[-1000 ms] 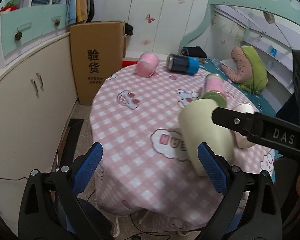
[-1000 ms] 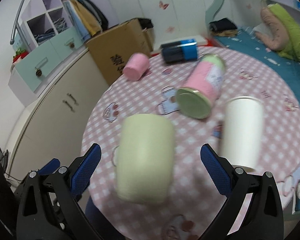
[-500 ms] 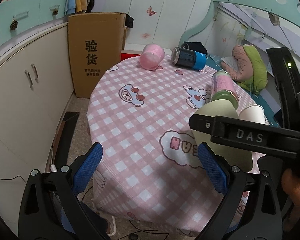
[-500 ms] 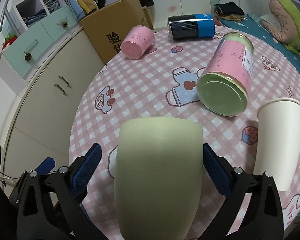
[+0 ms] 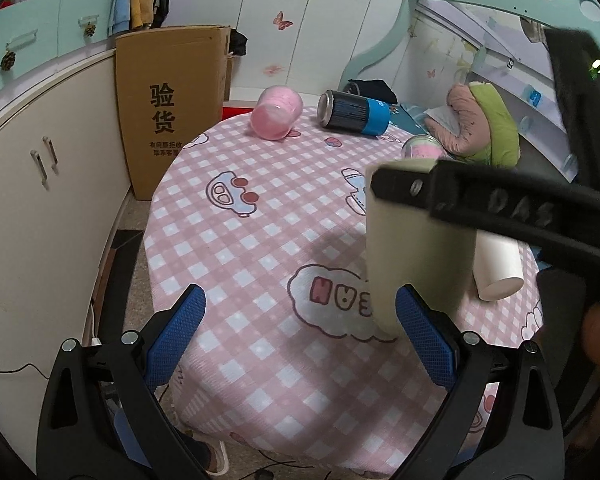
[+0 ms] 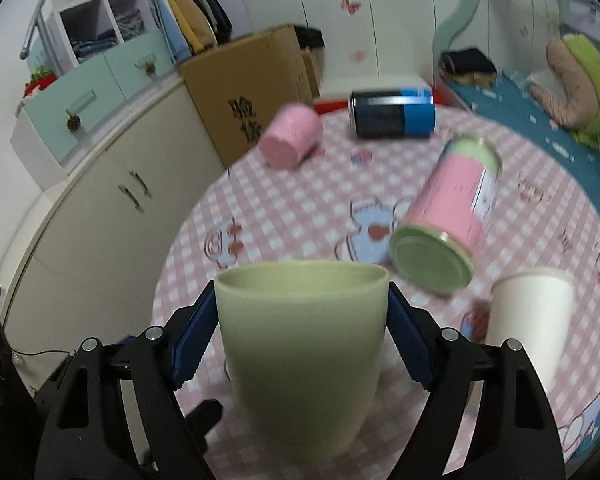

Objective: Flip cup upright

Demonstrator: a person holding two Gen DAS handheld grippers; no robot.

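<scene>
Your right gripper [image 6: 302, 344] pinches the pale green, smooth-walled cup [image 6: 300, 344] just below its rim, mouth up above the pink checked tablecloth [image 6: 292, 216]; your left gripper [image 5: 300, 340] hangs spread and empty. The cup looks rigid, light and probably slippery, so keep the blue pads [image 6: 406, 344] squeezing on opposite walls.

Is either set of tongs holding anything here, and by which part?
The right tongs clamp the pale green cup by its side walls, rim up. The left tongs hold nothing.
</scene>
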